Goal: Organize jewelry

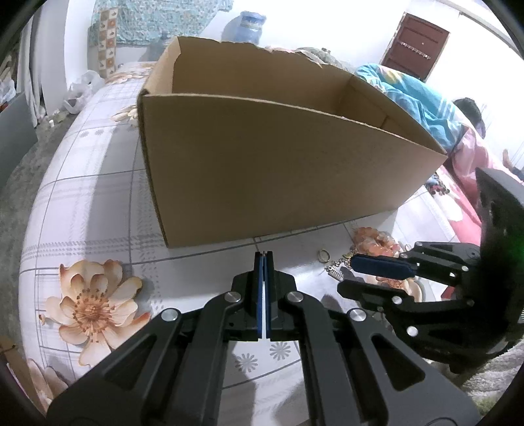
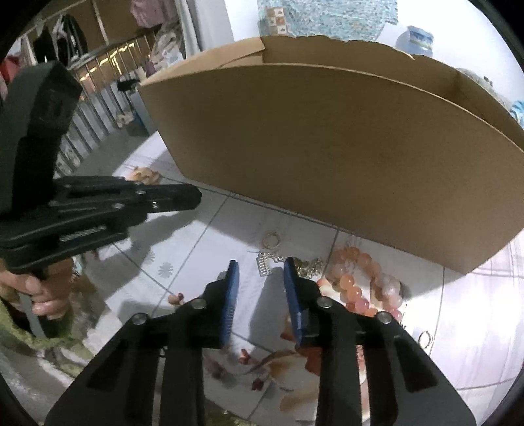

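Note:
An open cardboard box [image 1: 262, 164] [image 2: 327, 147] stands on the flowered cloth [image 1: 98, 203]. In front of it lies the jewelry: a gold ring [image 2: 271, 239] [image 1: 324, 255], a silver chain with a comb-like clasp [image 2: 263, 267], a gold chain [image 2: 309, 263], and a peach bead bracelet [image 2: 360, 281]. My right gripper [image 2: 260, 262] [image 1: 347, 275] hovers over the chains, open, with nothing between its blue pads. My left gripper [image 1: 263, 254] [image 2: 196, 196] is shut and empty, just left of the jewelry near the box's front wall.
A small hoop [image 2: 425, 339] lies on the cloth to the right of the bracelet. A person [image 1: 458, 131] lies behind the box under a blue blanket. A water jug [image 1: 244, 26] stands beyond. A hand [image 2: 42, 295] holds the left gripper's handle.

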The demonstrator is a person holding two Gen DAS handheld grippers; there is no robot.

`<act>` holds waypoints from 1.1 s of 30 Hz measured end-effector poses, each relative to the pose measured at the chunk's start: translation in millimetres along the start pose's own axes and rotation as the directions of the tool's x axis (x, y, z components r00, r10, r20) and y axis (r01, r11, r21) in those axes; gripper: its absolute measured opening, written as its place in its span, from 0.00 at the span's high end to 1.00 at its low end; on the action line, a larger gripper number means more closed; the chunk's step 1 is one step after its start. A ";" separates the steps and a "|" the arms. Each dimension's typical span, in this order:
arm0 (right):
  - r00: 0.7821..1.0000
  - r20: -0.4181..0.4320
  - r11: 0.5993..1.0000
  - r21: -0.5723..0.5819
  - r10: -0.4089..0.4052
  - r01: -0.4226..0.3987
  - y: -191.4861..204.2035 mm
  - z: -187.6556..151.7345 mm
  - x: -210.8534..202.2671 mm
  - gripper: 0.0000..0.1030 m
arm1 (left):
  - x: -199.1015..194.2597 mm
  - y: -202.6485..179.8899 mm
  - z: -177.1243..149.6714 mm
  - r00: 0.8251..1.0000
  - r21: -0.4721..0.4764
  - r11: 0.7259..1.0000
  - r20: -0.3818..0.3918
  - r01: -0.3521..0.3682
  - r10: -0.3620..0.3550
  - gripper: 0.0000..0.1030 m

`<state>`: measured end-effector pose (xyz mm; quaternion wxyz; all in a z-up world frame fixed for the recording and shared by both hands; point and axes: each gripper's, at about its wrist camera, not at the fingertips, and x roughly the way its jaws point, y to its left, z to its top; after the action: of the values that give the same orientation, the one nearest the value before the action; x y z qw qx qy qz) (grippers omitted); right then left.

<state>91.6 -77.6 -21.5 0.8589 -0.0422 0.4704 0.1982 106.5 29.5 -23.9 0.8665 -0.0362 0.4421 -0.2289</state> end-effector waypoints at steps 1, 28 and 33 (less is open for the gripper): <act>1.000 -0.008 1.000 -0.015 -0.008 0.008 2.7 2.0 2.7 0.79 | 0.3 0.2 0.2 1.000 0.000 1.000 0.001 0.003 -0.003 1.00; 1.000 0.006 0.999 -0.020 0.030 -0.030 4.9 -5.1 -5.3 0.97 | -18.1 -2.6 -2.2 0.999 0.014 1.000 0.044 -0.004 0.004 1.00; 0.997 0.056 0.998 -0.001 0.055 -0.055 1.1 -4.4 -24.2 0.97 | -33.5 -12.4 0.2 0.997 0.040 0.999 0.076 -0.010 0.007 1.00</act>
<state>76.1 -85.0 -3.9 0.8658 -0.0236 0.4473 0.2229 85.2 32.7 4.6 0.8842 -0.0254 0.4045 -0.2324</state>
